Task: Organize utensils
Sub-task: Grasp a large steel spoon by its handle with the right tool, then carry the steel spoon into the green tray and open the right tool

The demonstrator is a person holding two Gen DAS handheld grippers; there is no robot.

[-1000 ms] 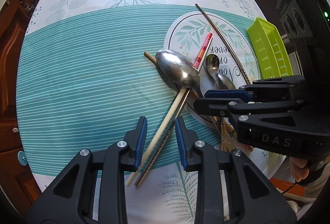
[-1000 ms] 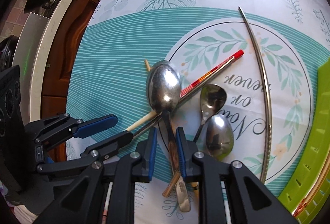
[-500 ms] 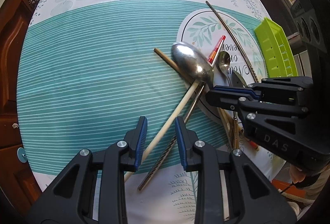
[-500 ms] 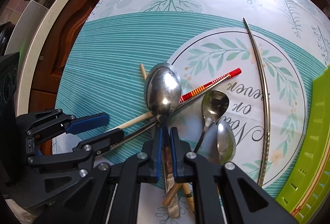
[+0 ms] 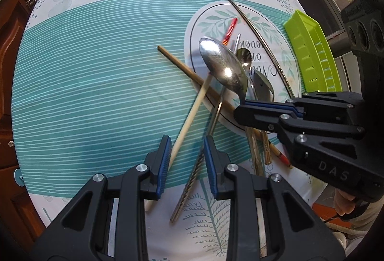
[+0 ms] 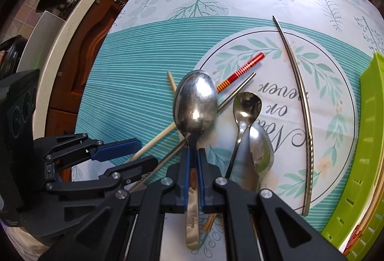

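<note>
Clamping the large spoon point(image 6: 195, 102) by its handle above the tablecloth point(image 5: 96, 83), the right gripper point(image 6: 194, 179) is nearly closed; the left gripper point(image 5: 186, 160) gapes around a pale chopstick point(image 5: 189, 117) and a metal chopstick point(image 5: 192, 179); green tray point(image 5: 312, 49) contents hidden

Three spoons point(image 6: 195, 105), five chopsticks point(image 6: 297, 97), one green tray point(image 6: 367, 141), two grippers point(image 6: 193, 177)

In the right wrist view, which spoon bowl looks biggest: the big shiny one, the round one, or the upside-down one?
1. Big shiny steel spoon, though it is raised nearer the camera, which flatters it.
2. Upside-down steel spoon.
3. Round-bowled small steel spoon.
The last two look close, so that order is unsure.
</note>
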